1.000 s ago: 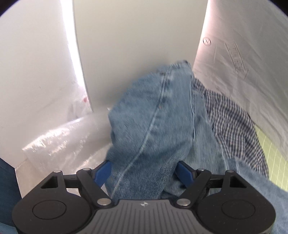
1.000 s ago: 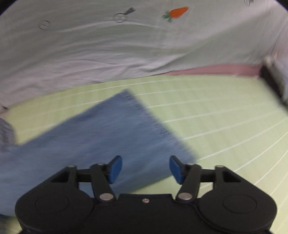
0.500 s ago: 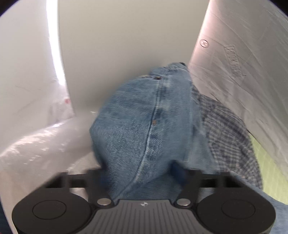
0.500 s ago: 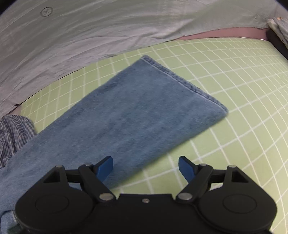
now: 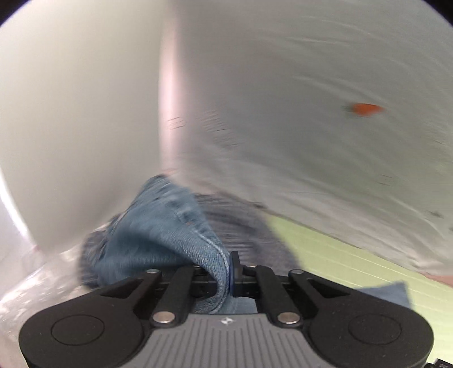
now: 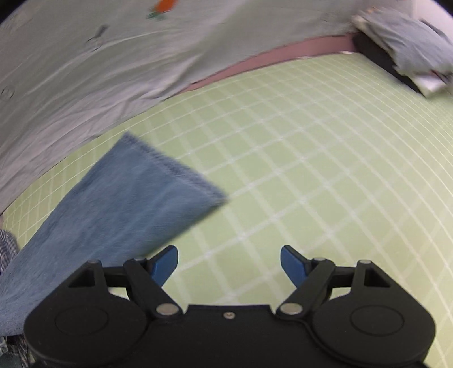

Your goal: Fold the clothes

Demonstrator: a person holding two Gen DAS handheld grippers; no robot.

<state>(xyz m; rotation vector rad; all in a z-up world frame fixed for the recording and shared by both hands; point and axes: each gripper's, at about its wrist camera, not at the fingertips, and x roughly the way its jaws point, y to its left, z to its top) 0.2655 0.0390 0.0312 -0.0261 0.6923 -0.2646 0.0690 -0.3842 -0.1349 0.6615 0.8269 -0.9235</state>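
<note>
Blue jeans [image 5: 170,235] are bunched in front of my left gripper [image 5: 226,274], which is shut on a seamed fold of the denim; the view is motion-blurred. In the right wrist view one jeans leg [image 6: 119,203] lies flat on the green grid mat [image 6: 311,169], its hem pointing up and right. My right gripper [image 6: 229,261] is open and empty, just above the mat to the right of the leg. A plaid shirt [image 6: 7,249] shows at the left edge.
A pale grey sheet with a carrot print [image 6: 161,5] hangs behind the mat. A pink strip [image 6: 283,53] runs along the mat's far edge. Folded grey cloth [image 6: 410,48] lies on a dark object at the far right. Crinkled clear plastic [image 5: 36,280] is at the left.
My left gripper has closed on the jeans and swung to the right with them. My right gripper has shifted right, so the jeans leg now lies further left in its view.
</note>
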